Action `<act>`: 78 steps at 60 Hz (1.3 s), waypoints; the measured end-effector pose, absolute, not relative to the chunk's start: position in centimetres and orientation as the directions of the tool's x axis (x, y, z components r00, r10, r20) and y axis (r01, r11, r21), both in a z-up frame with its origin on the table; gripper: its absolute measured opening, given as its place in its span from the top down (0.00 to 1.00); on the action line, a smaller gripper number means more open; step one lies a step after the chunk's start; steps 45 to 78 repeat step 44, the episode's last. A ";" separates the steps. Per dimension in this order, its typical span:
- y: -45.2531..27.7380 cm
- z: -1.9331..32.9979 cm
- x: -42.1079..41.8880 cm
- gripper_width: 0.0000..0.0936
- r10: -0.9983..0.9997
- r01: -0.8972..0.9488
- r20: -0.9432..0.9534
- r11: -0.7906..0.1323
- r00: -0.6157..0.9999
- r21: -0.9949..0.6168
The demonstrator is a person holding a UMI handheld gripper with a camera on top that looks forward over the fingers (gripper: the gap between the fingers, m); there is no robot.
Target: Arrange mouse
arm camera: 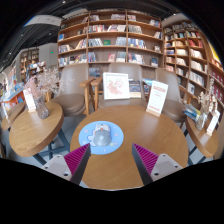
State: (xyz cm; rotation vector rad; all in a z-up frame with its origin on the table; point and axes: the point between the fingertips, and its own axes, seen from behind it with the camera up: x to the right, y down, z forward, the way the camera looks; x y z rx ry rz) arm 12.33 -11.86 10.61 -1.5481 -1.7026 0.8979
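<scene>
Nearest item: hand-held gripper, two fingers with magenta pads, spread wide and holding nothing; both tips hang over the near part of the desk, touching no object so far as can be seen. Next item: mouse, pale grey, lying on a round light-blue mat on the round wooden desk, just ahead of the fingers and a little nearer the left-hand one; it is not yet between them. Handling, by judgement: light, rigid plastic shell, smooth and domed, so likely to slip if pinched high on the curve; not fragile under a gentle squeeze. Best taken low across its two long sides, pads flat against the flanks, with the fingers brought down either side of the body before closing. The present spread looks ample for its width. Further items on the far side of the desk: one upright printed card and one slanted sign beside it, both well apart from the mouse. Adjoining: second round desk to the left carrying a vase of dried stems. Background: tall bookshelves lining the room, filled with books.
</scene>
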 end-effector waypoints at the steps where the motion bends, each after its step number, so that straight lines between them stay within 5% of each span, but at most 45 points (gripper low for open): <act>1: -11.6 10.7 12.9 0.09 0.997 0.542 0.023 0.062 -0.078 -0.838; 32: -5.2 11.6 23.2 0.09 0.997 0.510 0.074 0.072 -0.018 -0.857; 78: -4.1 12.1 23.6 0.09 0.998 0.491 0.068 0.061 -0.004 -0.869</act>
